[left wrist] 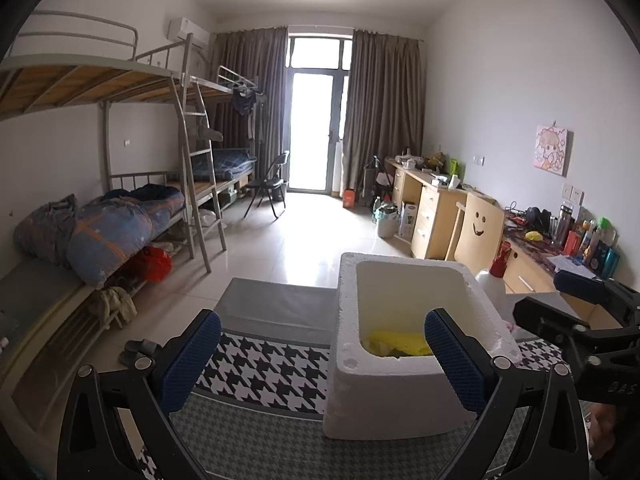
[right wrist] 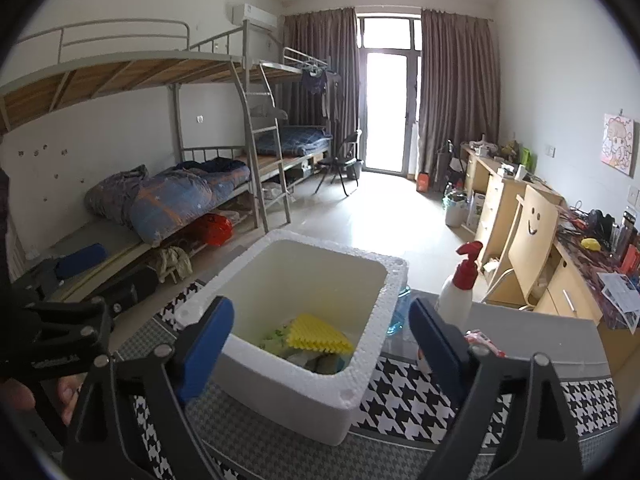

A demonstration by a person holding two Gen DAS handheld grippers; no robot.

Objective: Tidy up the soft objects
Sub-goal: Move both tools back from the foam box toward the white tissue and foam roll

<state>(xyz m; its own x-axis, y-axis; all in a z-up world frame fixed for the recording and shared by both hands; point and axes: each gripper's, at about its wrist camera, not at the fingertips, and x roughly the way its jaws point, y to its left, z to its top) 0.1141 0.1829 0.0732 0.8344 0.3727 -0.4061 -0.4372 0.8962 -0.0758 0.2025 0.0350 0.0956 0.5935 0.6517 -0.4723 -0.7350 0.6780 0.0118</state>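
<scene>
The right gripper [right wrist: 322,344] stands wide apart, its blue pads [right wrist: 208,340] clear of everything and nothing between them. Just ahead of it, framed by the two fingers, sits the white foam box [right wrist: 280,380] on a houndstooth cloth [right wrist: 404,396]. Down in the box, beyond the fingertips and a little toward the right finger, lies a yellow ridged sponge [right wrist: 318,334] on top of other soft pieces, pale green and greyish, too jumbled to tell apart. Beside the right finger, outside the box, stands a white spray bottle [right wrist: 458,292] with a red nozzle, and a small pink-and-white item [right wrist: 482,340] lies just behind that finger. Off the left finger, the other gripper's black frame and a person's fingers [right wrist: 66,396] show at the picture's edge.

The left gripper [left wrist: 322,354] is likewise spread wide and empty. The foam box [left wrist: 348,352] lies ahead of it toward its right finger, whose pad overlaps the box's near rim in the view; whether it touches cannot be told. The yellow sponge [left wrist: 400,342] shows low inside the box, just left of that pad. Ahead of the left finger is only cloth [left wrist: 272,376] and a grey surface [left wrist: 276,304]. Farther out, bunk beds [left wrist: 120,208] line the left side and desks [left wrist: 436,212] the right.
</scene>
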